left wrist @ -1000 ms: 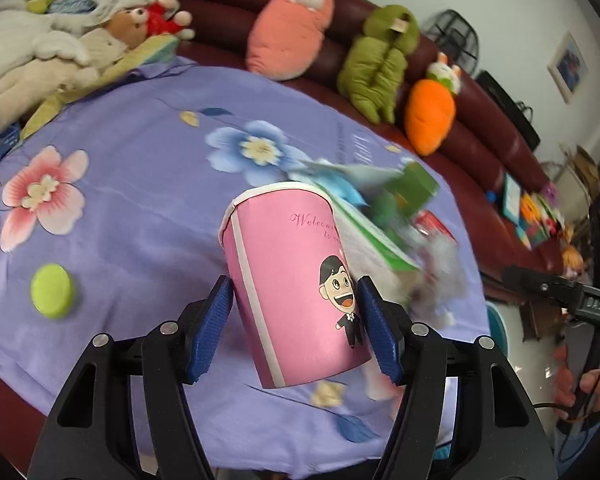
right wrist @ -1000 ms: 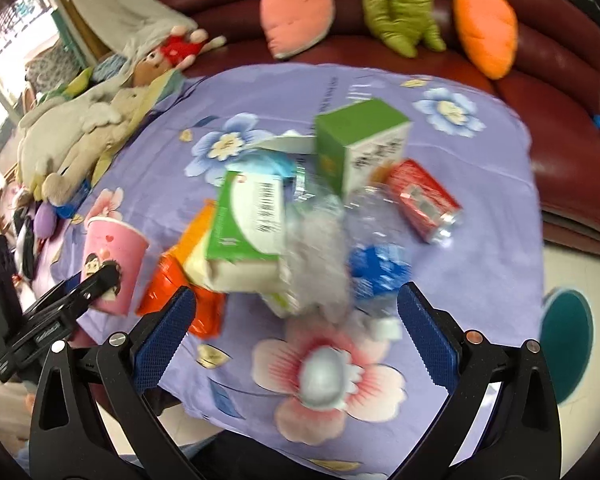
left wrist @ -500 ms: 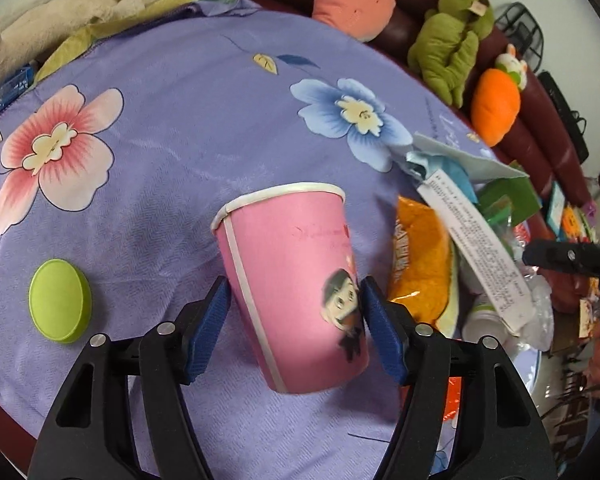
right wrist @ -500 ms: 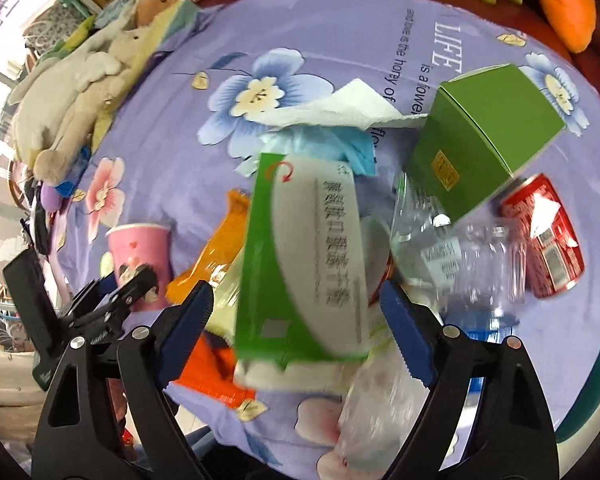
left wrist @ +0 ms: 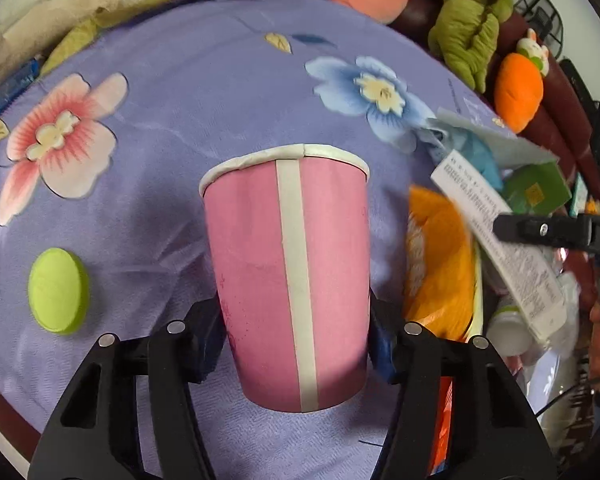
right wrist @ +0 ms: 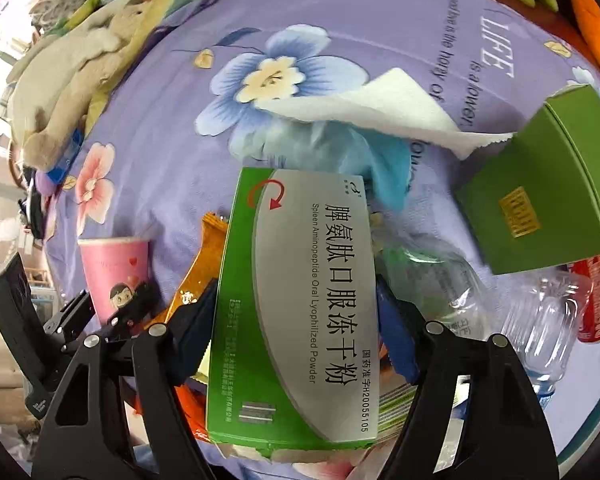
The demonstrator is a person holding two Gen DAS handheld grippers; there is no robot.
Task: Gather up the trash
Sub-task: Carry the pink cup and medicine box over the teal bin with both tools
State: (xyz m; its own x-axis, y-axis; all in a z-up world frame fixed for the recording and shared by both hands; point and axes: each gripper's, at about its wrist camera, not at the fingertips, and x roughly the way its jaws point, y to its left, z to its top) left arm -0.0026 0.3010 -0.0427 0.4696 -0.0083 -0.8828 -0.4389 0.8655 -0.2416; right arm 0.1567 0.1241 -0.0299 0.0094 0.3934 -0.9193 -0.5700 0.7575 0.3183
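**Medicine box now clamped while cup is held**

Whereas half a second ago the right tool (right wrist: 296,320) was spread wide around the green medicine box (right wrist: 296,312), its jaws are now pressed against the box's two long sides; a second piece of trash is thus judged secured. The pink paper cup (left wrist: 290,276) is kept clamped in the left tool (left wrist: 296,344), though turned so its white seam is shown. The box, green with a grey panel of print, is seen at 6 o'clock atop the trash pile on the purple-clothed desk (right wrist: 172,152), an orange wrapper (right wrist: 198,276) at its 9 o'clock.
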